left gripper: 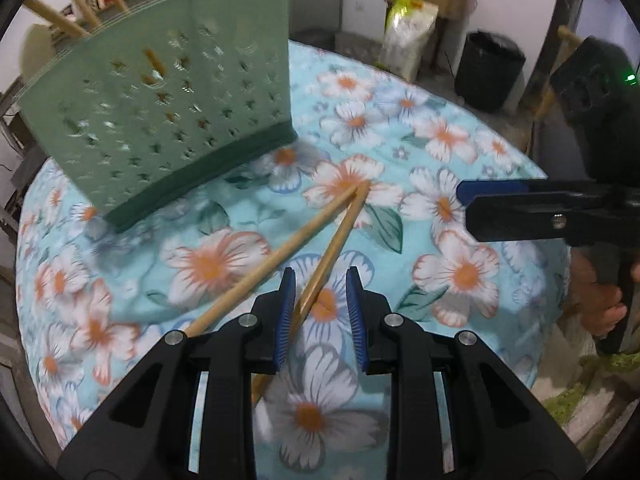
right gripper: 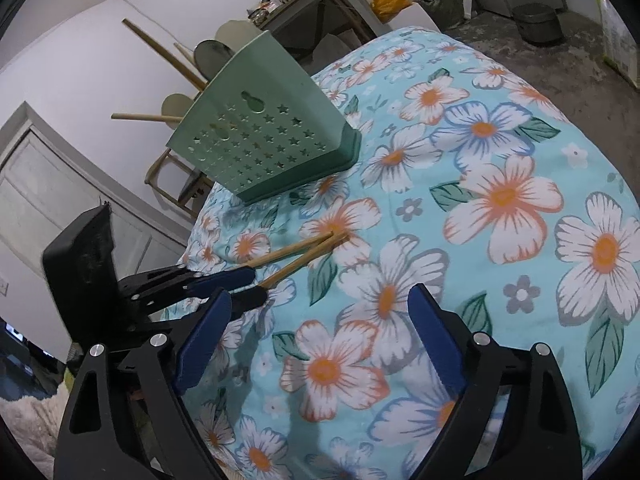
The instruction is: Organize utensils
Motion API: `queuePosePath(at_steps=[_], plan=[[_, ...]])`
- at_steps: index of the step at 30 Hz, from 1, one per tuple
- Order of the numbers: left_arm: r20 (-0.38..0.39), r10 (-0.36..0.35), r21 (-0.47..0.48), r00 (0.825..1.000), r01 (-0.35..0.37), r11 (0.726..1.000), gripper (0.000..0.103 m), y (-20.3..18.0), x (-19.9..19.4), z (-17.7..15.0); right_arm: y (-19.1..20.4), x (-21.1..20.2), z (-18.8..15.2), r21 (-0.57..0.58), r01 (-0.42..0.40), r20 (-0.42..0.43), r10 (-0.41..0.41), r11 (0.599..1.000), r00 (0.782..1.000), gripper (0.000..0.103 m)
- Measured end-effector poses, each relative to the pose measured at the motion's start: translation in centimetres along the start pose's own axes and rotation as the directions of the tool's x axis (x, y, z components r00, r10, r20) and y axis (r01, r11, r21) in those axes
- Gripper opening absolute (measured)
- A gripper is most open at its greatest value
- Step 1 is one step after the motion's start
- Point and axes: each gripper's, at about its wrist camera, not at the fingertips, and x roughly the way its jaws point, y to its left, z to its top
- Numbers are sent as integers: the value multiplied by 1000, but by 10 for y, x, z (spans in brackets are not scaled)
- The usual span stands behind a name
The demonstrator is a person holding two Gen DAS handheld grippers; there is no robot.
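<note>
Two wooden chopsticks [left gripper: 320,220] [right gripper: 304,250] lie on the floral cloth [left gripper: 472,92] in a V, their far tips touching. One of them runs between the blue pads of my left gripper [left gripper: 321,280] [right gripper: 256,286], whose jaws stand a little apart around it and do not clamp it. The other passes outside the left finger. My right gripper [right gripper: 320,294] [left gripper: 466,204] hovers wide open over bare cloth to the right, holding nothing. A green perforated utensil holder [left gripper: 160,108] [right gripper: 264,140] stands beyond the chopsticks with wooden utensils [right gripper: 160,52] sticking out of it.
The round table's edge curves close behind the holder and along the right. On the floor beyond are a black bin [left gripper: 490,68], a yellow-white bag [left gripper: 404,36] and boxes. A person's hand [left gripper: 604,308] grips the right tool. A white door [right gripper: 48,192] is at left.
</note>
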Motion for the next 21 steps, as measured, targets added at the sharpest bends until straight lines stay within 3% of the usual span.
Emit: queuePosePath(at_steps=[4,11,21], plan=[[-22,-13,12,1000,13,1000,21,0,12,6,-2,2,-2,-1,-6,-1,6,1000,1000,88],[-22,-6,64,1000,7,998,6,-10,11,7,-4,-2,-1,8,-8,5,8,1000,1000,87],[69,-49,-13,996,50,999,5,-11,-28,1,-4,-17,-4,51,-32,30,31,998,999,82]])
